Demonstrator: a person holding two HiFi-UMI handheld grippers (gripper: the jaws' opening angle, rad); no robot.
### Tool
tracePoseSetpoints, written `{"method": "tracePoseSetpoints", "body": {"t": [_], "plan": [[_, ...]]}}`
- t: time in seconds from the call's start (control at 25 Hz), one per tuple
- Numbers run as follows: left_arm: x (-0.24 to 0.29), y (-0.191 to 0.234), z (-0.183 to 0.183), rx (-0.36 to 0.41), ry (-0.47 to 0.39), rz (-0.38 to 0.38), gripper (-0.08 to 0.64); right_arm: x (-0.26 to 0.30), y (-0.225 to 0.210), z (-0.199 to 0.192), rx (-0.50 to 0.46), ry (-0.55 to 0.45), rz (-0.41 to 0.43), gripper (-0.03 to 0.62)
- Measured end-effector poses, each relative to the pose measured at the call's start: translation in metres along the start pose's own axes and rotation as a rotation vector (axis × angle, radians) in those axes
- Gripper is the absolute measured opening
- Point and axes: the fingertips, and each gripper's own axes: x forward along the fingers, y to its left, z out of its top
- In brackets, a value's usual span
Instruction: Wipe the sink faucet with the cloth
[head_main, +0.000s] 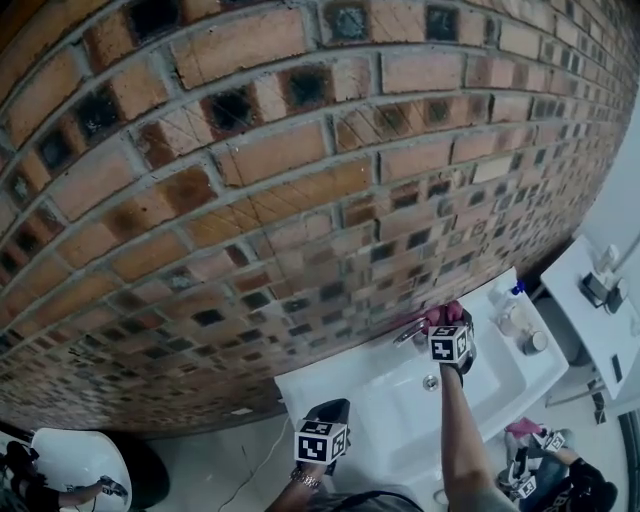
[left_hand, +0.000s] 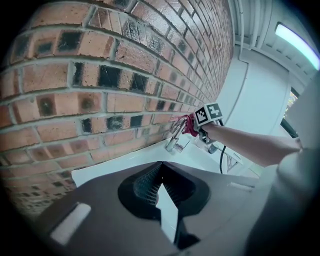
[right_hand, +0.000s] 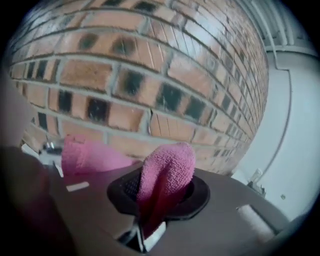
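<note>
Nearest me, the left gripper (left_hand: 159, 170) hangs over the white sink (head_main: 340, 392), jaws pressed together on nothing. Beyond it, the right gripper (right_hand: 150, 220) pinches the pink cloth (right_hand: 167, 172) right at the chrome faucet (left_hand: 176, 134), which shows clearly only in the left gripper view. Behind stands the brick wall (head_main: 250, 150).

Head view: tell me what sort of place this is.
Probably a washroom or a wash corner: a white sink with a chrome faucet stands against a bare brick wall, and a bottle, perhaps soap, sits on the sink's rim.
</note>
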Motion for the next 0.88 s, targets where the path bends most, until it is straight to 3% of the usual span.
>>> {"method": "tracePoseSetpoints", "body": {"t": [0.08,0.16,0.24,0.32,0.4,0.48,0.56,0.68,0.76,0.88], "plan": [[0.0,0.0,-0.002,0.003,0.007,-0.001,0.015,0.007,0.013,-0.038,-0.016,0.1,0.072,0.066],[0.001,0.0,-0.004,0.004,0.014,-0.003,0.015,0.006,0.045,-0.068,-0.107,0.16,0.183,0.069],[0.003,-0.001,-0.004,0.005,0.018,-0.006,0.015,0.002,0.062,-0.085,-0.108,0.172,0.208,0.069],[0.005,-0.003,-0.003,0.01,0.021,-0.01,0.015,-0.003,0.041,-0.084,0.116,0.126,0.11,0.069],[0.006,-0.004,-0.005,0.015,0.027,-0.011,0.015,-0.003,0.007,-0.073,0.467,0.027,0.038,0.071],[0.007,-0.002,-0.007,0.016,0.035,-0.009,0.016,0.005,-0.012,-0.06,0.788,-0.093,0.065,0.072],[0.007,-0.001,-0.01,0.018,0.043,-0.005,0.015,0.016,-0.017,-0.056,0.947,-0.162,0.104,0.072],[0.007,0.0,-0.012,0.019,0.049,-0.003,0.015,0.025,0.006,-0.071,1.036,-0.148,0.186,0.072],[0.008,0.0,-0.01,0.019,0.049,-0.003,0.015,0.023,0.024,-0.084,1.037,-0.122,0.228,0.071],[0.011,-0.001,-0.007,0.02,0.05,-0.01,0.015,0.018,0.063,-0.111,0.878,0.054,0.349,0.072]]}}
